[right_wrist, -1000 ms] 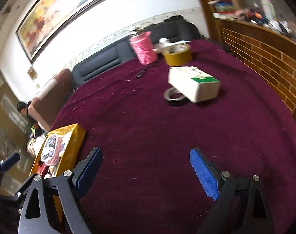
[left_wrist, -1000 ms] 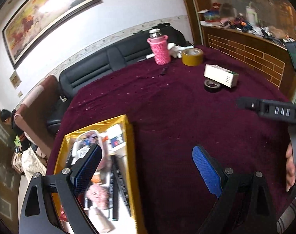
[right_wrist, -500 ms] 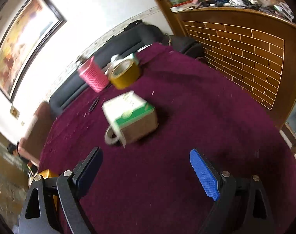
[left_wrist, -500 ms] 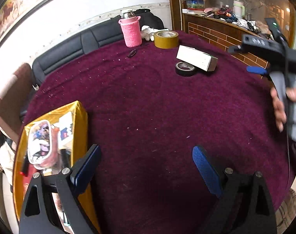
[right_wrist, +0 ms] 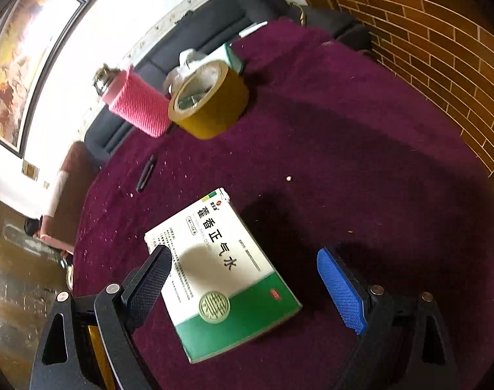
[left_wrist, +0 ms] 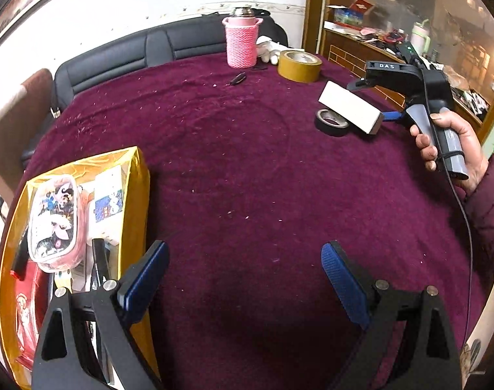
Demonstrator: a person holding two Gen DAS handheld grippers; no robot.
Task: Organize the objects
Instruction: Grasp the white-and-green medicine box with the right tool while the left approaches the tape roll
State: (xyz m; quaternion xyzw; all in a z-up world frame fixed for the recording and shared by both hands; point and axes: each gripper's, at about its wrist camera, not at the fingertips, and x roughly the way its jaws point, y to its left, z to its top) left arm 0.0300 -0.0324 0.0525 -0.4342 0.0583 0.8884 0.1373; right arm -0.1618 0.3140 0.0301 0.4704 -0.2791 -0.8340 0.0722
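A white and green medicine box (right_wrist: 221, 269) lies on the maroon tablecloth (right_wrist: 360, 162). My right gripper (right_wrist: 243, 279) is open right above it, its fingers spread to both sides of the box without touching it. In the left wrist view the box (left_wrist: 349, 107) rests partly on a black tape roll (left_wrist: 331, 123), with the right gripper's body (left_wrist: 419, 87) held by a hand beside it. My left gripper (left_wrist: 243, 279) is open and empty over the cloth, next to a yellow box (left_wrist: 135, 195) filled with several items.
A pink-wrapped bottle (left_wrist: 242, 44), a yellow-brown tape roll (left_wrist: 299, 65), white gloves (left_wrist: 269, 48) and a small black object (left_wrist: 237, 79) sit at the far side. A black sofa (left_wrist: 133, 55) lies behind. A brick-faced wooden counter (right_wrist: 442, 48) borders the right.
My right gripper has moved forward and down until the medicine box lies between its open fingers. My left gripper has pulled back a little from the yellow box and turned right.
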